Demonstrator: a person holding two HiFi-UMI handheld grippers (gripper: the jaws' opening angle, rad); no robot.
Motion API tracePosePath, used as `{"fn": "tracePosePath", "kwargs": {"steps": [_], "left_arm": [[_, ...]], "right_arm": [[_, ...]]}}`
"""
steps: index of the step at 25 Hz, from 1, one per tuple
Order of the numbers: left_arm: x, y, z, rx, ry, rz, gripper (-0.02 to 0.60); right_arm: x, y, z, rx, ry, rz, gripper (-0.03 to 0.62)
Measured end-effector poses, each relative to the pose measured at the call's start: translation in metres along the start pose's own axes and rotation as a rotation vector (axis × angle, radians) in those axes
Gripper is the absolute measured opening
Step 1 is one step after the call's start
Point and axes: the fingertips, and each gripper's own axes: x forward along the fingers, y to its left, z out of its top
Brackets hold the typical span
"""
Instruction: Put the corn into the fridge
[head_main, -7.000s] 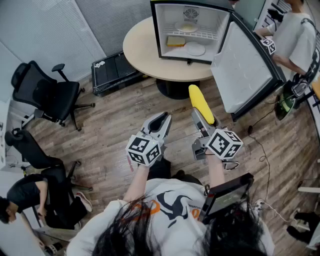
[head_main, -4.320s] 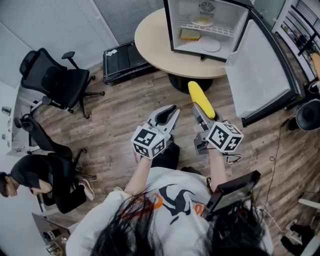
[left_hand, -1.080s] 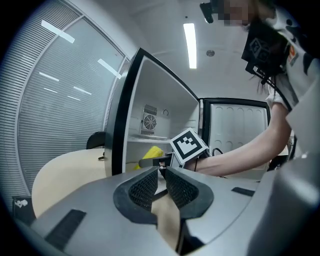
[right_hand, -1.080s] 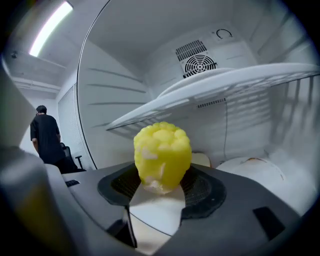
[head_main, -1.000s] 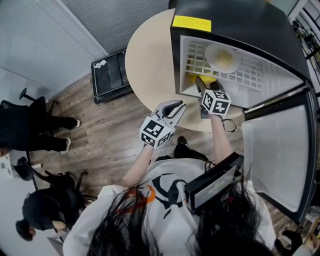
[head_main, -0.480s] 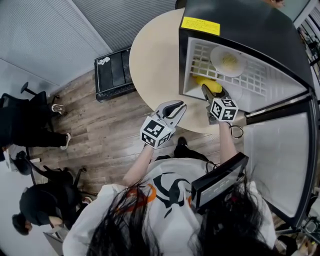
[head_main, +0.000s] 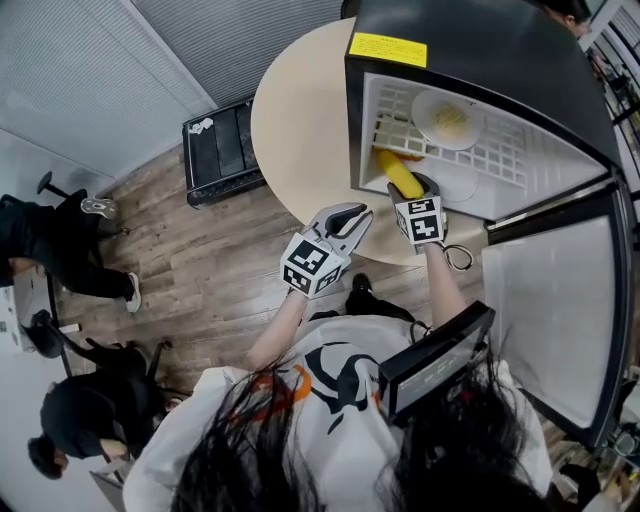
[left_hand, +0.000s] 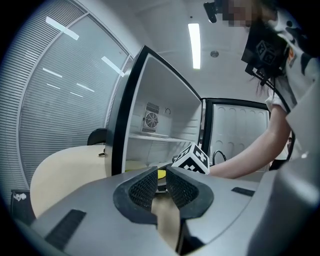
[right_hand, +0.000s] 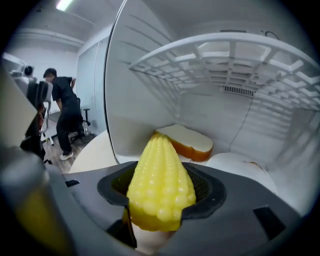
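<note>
The yellow corn (head_main: 398, 172) sticks out of my right gripper (head_main: 408, 190), which is shut on its thick end. Its tip reaches into the lower compartment of the open fridge (head_main: 450, 50), under the white wire shelf (head_main: 500, 150). In the right gripper view the corn (right_hand: 161, 180) fills the jaws, with a bread slice (right_hand: 187, 142) and a white plate (right_hand: 235, 165) on the fridge floor beyond it. My left gripper (head_main: 350, 212) hangs over the table edge in front of the fridge, shut and empty. Its view shows the right gripper's marker cube (left_hand: 191, 159).
The fridge stands on a round beige table (head_main: 300, 110), its door (head_main: 550, 320) swung open to the right. A plate (head_main: 448, 118) with food sits on the wire shelf. A black case (head_main: 222, 145) lies on the wood floor. People (head_main: 60, 240) are at the far left.
The person walked up to the fridge with the corn held. In the last second the right gripper sank and rolled, bringing the corn lower in the bottom compartment. The left gripper stayed put.
</note>
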Motion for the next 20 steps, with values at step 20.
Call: {"fn": "tracePosePath", "kwargs": {"steps": [20], "left_arm": [[-0.008, 0.000, -0.003, -0.021, 0.005, 0.009, 0.055]], "right_arm": [[-0.002, -0.011, -0.003, 0.128, 0.062, -0.003, 0.293]]}}
